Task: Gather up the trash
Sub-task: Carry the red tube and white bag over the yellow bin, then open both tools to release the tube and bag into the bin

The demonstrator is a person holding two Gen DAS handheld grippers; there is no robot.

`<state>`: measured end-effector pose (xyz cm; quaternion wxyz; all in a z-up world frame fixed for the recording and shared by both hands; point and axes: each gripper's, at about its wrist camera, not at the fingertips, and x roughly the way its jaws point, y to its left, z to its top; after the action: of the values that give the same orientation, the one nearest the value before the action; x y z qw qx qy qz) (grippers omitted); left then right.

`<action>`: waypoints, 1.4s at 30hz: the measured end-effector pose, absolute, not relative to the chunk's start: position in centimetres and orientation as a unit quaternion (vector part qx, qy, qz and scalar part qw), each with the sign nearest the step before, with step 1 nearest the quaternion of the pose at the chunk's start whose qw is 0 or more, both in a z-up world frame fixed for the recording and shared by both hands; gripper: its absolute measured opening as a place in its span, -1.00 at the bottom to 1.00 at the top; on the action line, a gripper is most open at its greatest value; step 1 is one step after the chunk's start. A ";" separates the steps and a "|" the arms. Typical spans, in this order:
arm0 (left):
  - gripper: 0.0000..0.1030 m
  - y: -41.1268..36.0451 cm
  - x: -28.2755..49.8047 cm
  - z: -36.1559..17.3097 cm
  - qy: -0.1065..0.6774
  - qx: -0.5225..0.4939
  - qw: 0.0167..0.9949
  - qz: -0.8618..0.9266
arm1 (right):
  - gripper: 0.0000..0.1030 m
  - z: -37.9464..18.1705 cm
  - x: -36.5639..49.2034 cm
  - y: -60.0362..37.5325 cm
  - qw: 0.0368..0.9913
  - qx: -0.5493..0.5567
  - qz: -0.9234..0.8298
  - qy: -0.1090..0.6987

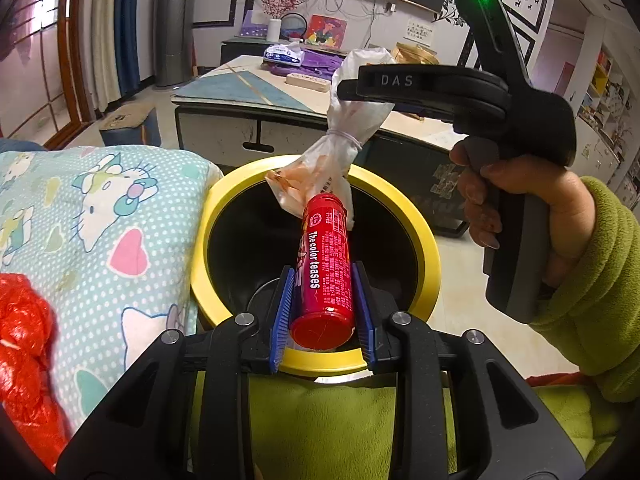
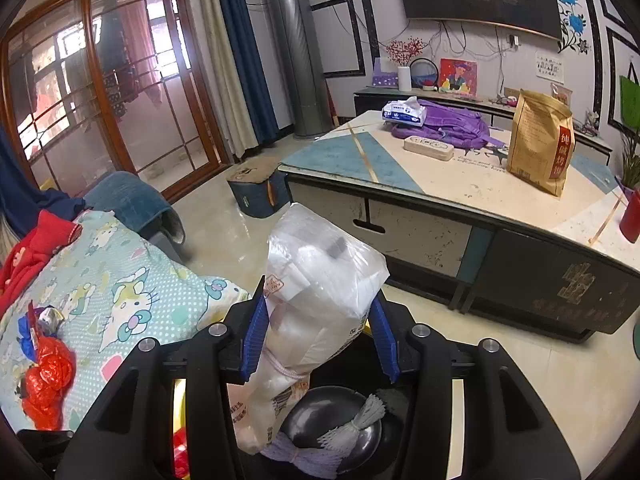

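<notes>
Left wrist view: left gripper (image 1: 323, 306) clenched around a red cylindrical plastic tube with white lettering (image 1: 325, 270), blue pads (image 1: 282, 312) pressed on both sides. Tube tilted, flat cap end toward the camera, far end over the dark mouth of a round bin with a broad yellow rim (image 1: 416, 216). Touching the tube's far end, a crumpled white plastic bag knotted with a pale band (image 1: 340, 152), orange-stained at its lower part, hanging down from the right gripper (image 1: 352, 90), held in a hand with a green fleece sleeve (image 1: 532, 204). Bag's lower end inside the rim line, upper end pinched by the black jaws.

Right wrist view: right gripper (image 2: 318, 330) grasping the same white bag (image 2: 320, 280) between blue pads (image 2: 256, 332), bag bulging upward past the fingertips. Below, dark bin interior with a bundle of white foam netting (image 2: 352, 424).

Bin pressed close against a mint cartoon-cat quilt (image 1: 100, 232) on its left; red crinkled plastic bag (image 1: 24, 344) lying on that quilt. Beyond the bin, bare pale floor (image 2: 224, 240), then the long edge of a low blue-and-cream cabinet table (image 2: 460, 184). Green cushion (image 1: 344, 424) just under the near rim.
</notes>
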<state>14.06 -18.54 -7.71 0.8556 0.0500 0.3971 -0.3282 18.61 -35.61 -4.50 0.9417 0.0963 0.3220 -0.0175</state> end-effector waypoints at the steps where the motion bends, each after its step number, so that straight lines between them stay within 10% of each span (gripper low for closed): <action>1: -0.57 -18.7 14.2 -7.8 0.398 0.049 0.855 -0.329 | -0.11 -4.5 18.6 -35.7 0.941 0.098 -0.017 0.323; 8: -0.53 -19.4 14.3 -8.1 0.395 0.042 0.855 -0.333 | 0.13 -4.8 18.8 -36.1 0.934 0.125 -0.005 0.335; 11: -0.06 -19.1 14.4 -8.1 0.396 0.036 0.858 -0.326 | 0.21 -4.7 18.8 -36.2 0.933 0.131 -0.003 0.336; 24: 0.77 -16.1 13.8 -6.2 0.369 0.000 0.884 -0.286 | 0.25 -3.7 18.3 -35.2 0.936 0.128 0.018 0.328; 42: 0.78 -9.7 12.0 -2.0 0.299 -0.028 0.935 -0.190 | 0.38 -0.8 16.2 -30.8 0.945 0.103 0.079 0.300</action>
<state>12.04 -9.73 -1.99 0.9346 -0.0280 0.2992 -0.1902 16.17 -30.81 -0.76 0.9449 0.1033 0.3002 0.0795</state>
